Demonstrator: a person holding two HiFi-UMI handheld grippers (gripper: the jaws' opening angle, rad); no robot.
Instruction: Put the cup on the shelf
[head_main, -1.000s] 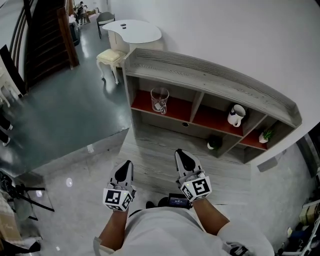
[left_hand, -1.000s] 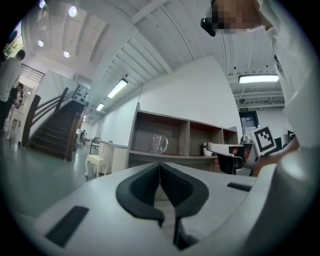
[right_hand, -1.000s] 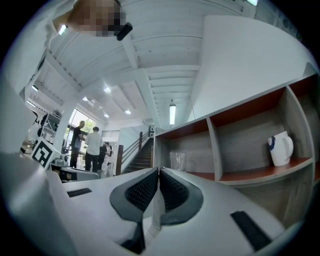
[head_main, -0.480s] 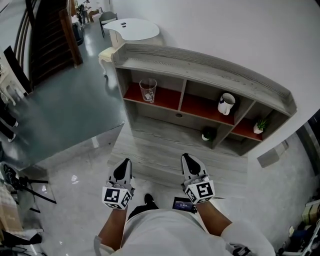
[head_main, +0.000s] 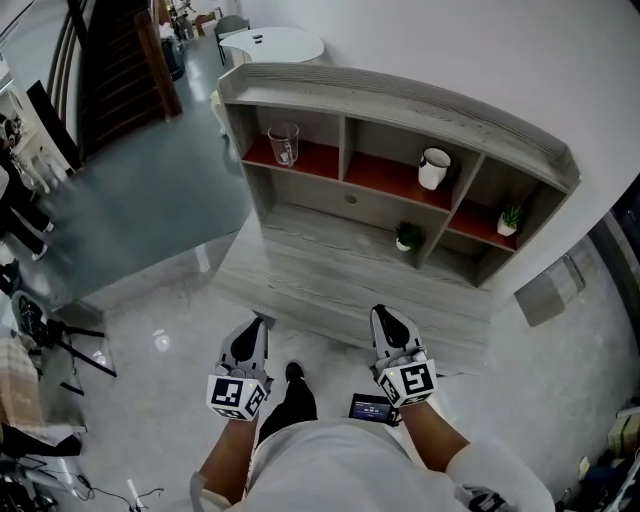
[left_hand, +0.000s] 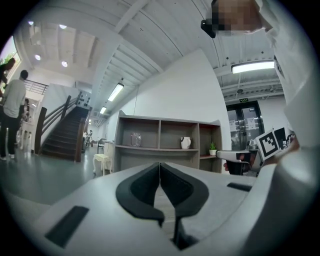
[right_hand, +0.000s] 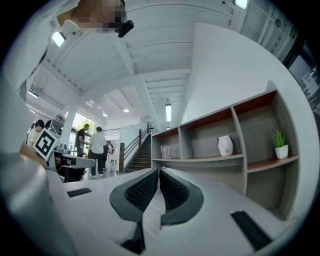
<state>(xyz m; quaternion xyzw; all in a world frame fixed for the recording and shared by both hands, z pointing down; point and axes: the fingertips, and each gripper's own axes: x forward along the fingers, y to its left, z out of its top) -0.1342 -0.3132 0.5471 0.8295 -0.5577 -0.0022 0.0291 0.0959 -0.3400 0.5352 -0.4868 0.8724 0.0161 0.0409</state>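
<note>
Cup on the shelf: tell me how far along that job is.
Done: the clear glass cup stands upright in the left compartment of the grey wooden shelf. In hand: nothing; the left gripper and the right gripper are both shut and empty, held low and well apart from the shelf. Left: nothing that shows.

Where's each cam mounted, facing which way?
Head view: on the person's head, steeply down at the shelf; shows left gripper, right gripper, forearms.
Left gripper view: on the left gripper, along its shut jaws toward the shelf.
Right gripper view: on the right gripper, shut jaws, same shelf.
Shared: both gripper views show the glass cup.
</note>
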